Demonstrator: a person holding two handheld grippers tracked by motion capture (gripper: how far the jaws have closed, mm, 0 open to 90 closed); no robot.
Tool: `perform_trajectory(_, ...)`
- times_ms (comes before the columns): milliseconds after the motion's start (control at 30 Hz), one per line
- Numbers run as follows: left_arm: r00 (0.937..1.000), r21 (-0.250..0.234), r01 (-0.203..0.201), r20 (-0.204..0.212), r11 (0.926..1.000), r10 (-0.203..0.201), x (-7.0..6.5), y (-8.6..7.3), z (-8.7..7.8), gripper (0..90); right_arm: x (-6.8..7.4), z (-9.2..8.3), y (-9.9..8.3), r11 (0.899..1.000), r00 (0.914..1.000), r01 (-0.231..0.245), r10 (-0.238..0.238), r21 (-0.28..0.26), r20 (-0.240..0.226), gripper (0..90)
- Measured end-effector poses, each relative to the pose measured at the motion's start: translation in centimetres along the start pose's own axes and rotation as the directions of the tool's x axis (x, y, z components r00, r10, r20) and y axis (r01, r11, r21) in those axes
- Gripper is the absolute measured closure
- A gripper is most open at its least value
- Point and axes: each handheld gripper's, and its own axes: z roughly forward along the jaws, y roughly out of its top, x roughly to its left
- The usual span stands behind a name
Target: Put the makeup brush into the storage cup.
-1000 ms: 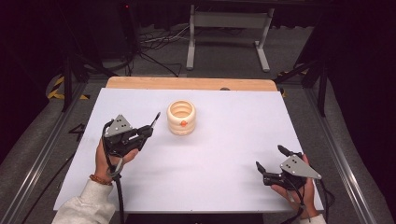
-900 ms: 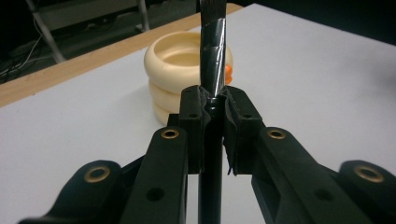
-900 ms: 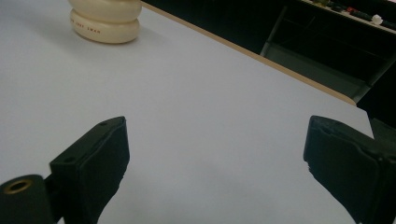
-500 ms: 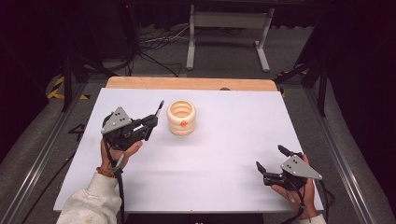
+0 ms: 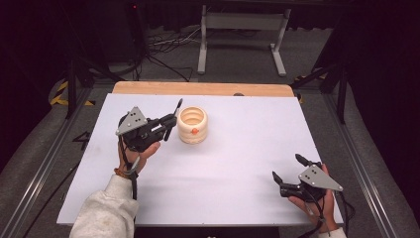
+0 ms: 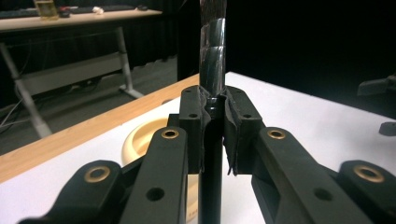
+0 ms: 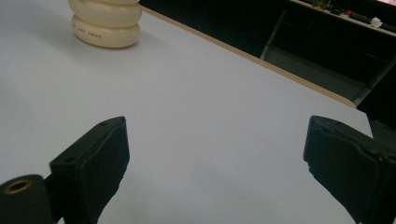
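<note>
A cream ribbed pot (image 5: 192,125) stands on the white table (image 5: 237,163), with a small orange mark on its near side. My left gripper (image 5: 167,127) hovers just left of the pot, shut on a thin black rod (image 5: 174,116) that tilts up toward the pot's rim. In the left gripper view the rod (image 6: 212,70) rises between the closed pads (image 6: 191,126), and the pot (image 6: 140,137) lies behind them. My right gripper (image 5: 287,167) rests near the table's front right corner, open and holding nothing. In the right gripper view its fingers (image 7: 100,154) stand wide apart, the pot (image 7: 106,23) far off.
A bare wooden strip (image 5: 203,89) runs along the table's far edge. Behind it, a metal stand (image 5: 242,29) and cables (image 5: 163,44) sit on the floor. Metal rails (image 5: 44,163) flank the table on both sides.
My left gripper has carried the black rod away from the person and to the right, closer to the pot. The right gripper has stayed still.
</note>
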Motion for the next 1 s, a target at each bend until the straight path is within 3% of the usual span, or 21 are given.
perform_trajectory(467,0.9995,-0.062,0.006,0.031,0.9980,-0.005,1.3,0.4,2.7,79.3,-0.2,-0.1,-0.1,1.000,1.0000,-0.003,0.003,-0.004,0.003,7.7)
perform_trajectory(633,0.9991,-0.091,-0.018,0.036,0.9957,0.021,1.3,1.1,3.7,79.3,-0.2,-0.2,0.0,1.000,1.0000,-0.006,0.006,-0.015,0.003,7.7)
perform_trajectory(733,0.9977,-0.120,-0.006,0.066,0.9928,0.014,1.6,1.3,4.5,79.3,-0.2,-0.2,-0.1,1.000,1.0000,-0.004,0.004,-0.013,0.004,7.6)
perform_trajectory(1000,0.9974,-0.132,-0.024,0.064,0.9910,0.033,1.8,2.0,6.6,79.3,-0.3,-0.2,-0.1,1.000,1.0000,-0.007,0.007,-0.015,0.004,7.7)
